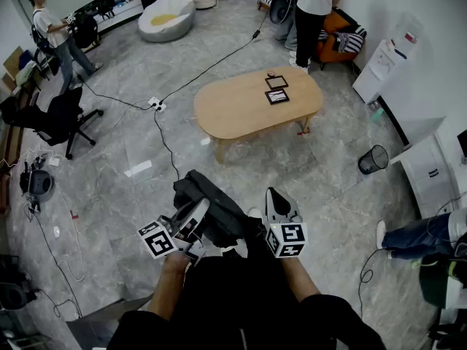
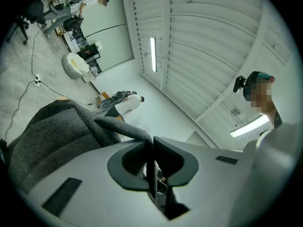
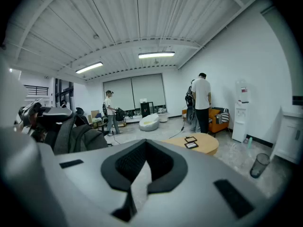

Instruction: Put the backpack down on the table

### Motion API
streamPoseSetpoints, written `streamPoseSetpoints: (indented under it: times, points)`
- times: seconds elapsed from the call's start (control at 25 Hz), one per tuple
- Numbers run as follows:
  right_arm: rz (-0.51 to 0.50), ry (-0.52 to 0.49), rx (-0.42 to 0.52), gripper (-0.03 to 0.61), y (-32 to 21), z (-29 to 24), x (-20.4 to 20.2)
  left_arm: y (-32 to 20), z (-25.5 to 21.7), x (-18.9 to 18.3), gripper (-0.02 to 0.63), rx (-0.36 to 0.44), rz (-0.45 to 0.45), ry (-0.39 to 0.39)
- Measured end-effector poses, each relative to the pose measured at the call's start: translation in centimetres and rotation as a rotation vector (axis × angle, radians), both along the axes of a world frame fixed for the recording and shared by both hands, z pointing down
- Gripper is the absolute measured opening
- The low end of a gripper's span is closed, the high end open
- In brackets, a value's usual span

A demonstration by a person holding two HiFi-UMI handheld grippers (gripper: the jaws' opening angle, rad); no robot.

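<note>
Clamping backpack (image 2: 52,136), left hand-held gripper (image 2: 150,148); open floor (image 1: 306,173) before table (image 1: 233,108) edge.

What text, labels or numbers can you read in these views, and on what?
No readable text in any view.
Marker cubes: black-and-white square patterns only, no letters or digits.
Two dark flat items on the table: any print is too small to read.
Water dispenser: any label is too blurred to read.
</note>
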State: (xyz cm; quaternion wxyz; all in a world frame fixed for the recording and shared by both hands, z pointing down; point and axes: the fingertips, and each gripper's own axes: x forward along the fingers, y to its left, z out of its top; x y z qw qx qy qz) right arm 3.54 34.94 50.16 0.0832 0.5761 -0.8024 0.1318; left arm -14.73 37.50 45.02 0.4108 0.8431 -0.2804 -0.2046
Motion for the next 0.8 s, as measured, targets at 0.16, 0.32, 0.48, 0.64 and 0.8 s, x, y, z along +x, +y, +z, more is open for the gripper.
streamPoseSetpoints:
  times: [0.16, 0.32, 0.48, 0.64, 0.8]
  points:
    - [-0.012, -0.003, -0.003, 0.008, 0.2, 0.1, -0.2, 0.1, -0.2, -0.1, 0.043, 0.007, -0.011, 0.003]
    - [-0.019, -0.001, -0.001, 0.008, 0.6, 0.2, -0.2, 0.2, -0.3, -0.3, 0.043, 0.014, -0.021, 0.007]
    - [-0.045, -0.069, 0.021, 0.008, 1.1, -0.2, -0.6, -0.1, -0.2, -0.5, 0.043, 0.012, -0.026, 0.013]
    - [-0.079, -0.079, 0.01, 0.009, 1.2, -0.1, -1.2, -0.9, 0.1, -0.5, 0.043, -0.006, -0.022, 0.017]
    - [-0.068, -0.083, -0.021, 0.009, 0.1, 0.6, -0.6, -2.2, 0.6, 0.2, 0.043, -0.028, -0.021, 0.015]
